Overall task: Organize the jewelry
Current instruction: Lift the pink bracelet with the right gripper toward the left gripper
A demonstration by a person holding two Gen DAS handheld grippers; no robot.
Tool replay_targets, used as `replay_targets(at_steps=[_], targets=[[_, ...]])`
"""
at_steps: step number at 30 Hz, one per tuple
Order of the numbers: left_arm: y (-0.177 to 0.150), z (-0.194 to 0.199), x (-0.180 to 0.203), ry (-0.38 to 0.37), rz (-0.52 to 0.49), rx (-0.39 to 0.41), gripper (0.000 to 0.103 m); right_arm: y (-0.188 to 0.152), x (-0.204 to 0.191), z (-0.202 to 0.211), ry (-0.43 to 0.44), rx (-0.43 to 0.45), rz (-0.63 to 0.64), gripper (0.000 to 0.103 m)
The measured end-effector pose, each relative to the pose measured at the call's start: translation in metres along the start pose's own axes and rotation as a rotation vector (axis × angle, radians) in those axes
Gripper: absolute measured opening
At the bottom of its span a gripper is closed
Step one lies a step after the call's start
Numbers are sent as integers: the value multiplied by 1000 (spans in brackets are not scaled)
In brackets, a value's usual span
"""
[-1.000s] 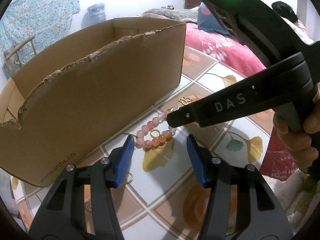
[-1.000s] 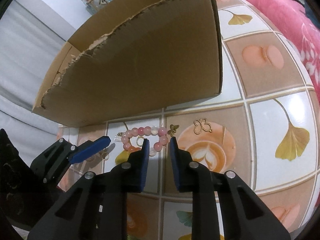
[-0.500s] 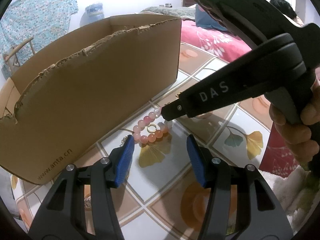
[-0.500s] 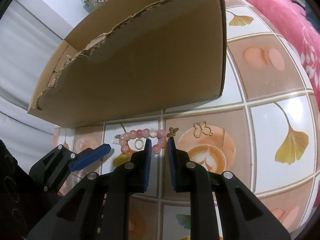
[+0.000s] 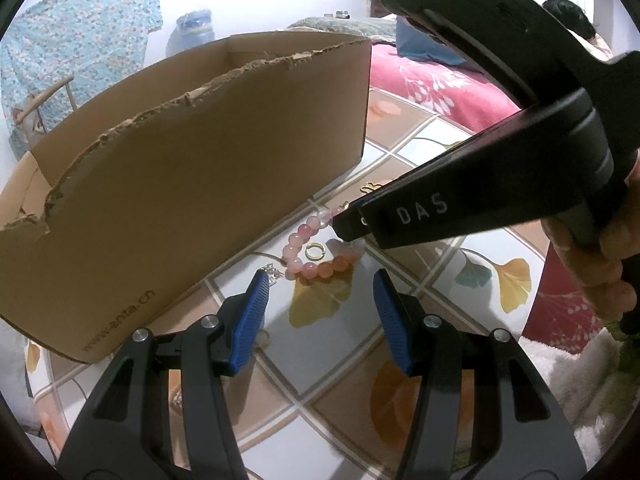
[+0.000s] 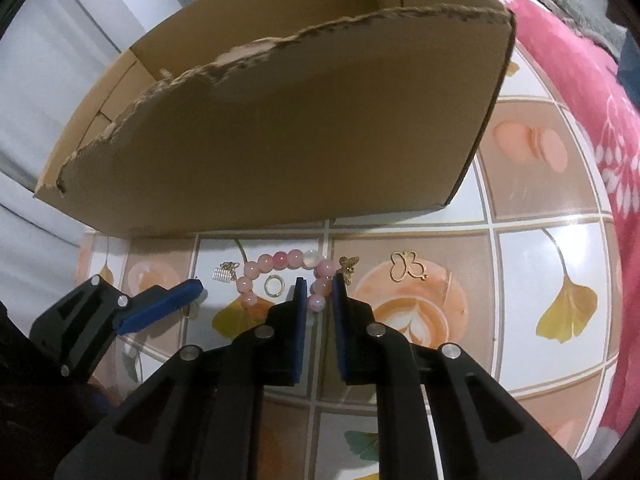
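The right gripper (image 6: 320, 292) has just been closing its jaws, and the right side of the bead bracelet (image 6: 280, 276) is now caught between them. A second ago those jaws stood wider, with the beads only in front of them, so I think the grab is made and the lift can come next. The blue pads (image 6: 300, 308) are squeezed almost together, with a pink bead pinched in the small gap. The left gripper (image 5: 318, 316) has not moved. Its jaws are spread about halfway and hold nothing; it hangs just in front of the bracelet. The bracelet lies flat on the tiled table (image 6: 540, 264), close in front of the box (image 6: 280, 132). Inside the bracelet's loop sits a small gold ring (image 6: 274, 285), not touching the beads. Just left of the bracelet is a tiny silver clip (image 6: 225, 273). A gold butterfly charm (image 6: 349, 267) lies right beside the right gripper's tip, so close it may get bumped. A bit farther right of the bracelet is a gold outline charm (image 6: 408, 268). Behind them all stands the box, open on top with a torn edge. I think that is where the jewelry should go. Far behind the box, a red blanket (image 6: 592, 80) lies along the table's right side.
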State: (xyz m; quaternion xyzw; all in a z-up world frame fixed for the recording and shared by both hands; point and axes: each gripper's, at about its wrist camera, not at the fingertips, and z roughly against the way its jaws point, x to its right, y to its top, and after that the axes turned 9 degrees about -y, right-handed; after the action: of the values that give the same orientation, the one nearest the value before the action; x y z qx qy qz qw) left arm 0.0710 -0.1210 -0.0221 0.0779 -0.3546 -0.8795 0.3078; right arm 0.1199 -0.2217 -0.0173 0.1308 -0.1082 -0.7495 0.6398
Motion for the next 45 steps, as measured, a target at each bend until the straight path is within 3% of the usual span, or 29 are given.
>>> replay_targets(at_steps=[2, 12, 18, 19, 23, 39, 45], targets=[[2, -1, 3, 7, 1, 4, 52, -2, -4, 4, 3, 9, 5, 4], [-2, 5, 6, 12, 24, 24, 52, 1, -19, 22, -11, 62, 37, 4], [-7, 11, 9, -1, 37, 41, 52, 6, -9, 20, 11, 39, 15, 5], [-7, 11, 9, -4, 39, 46, 52, 7, -10, 20, -15, 52, 30, 6], [-6, 13, 15, -1, 25, 60, 52, 10, -4, 21, -27, 59, 80, 29], [3, -2, 18, 28, -14, 39, 50, 21, -12, 5, -20, 25, 286, 29], [3, -6, 20, 31, -29, 24, 49, 19, -10, -3, -22, -2, 313, 21]])
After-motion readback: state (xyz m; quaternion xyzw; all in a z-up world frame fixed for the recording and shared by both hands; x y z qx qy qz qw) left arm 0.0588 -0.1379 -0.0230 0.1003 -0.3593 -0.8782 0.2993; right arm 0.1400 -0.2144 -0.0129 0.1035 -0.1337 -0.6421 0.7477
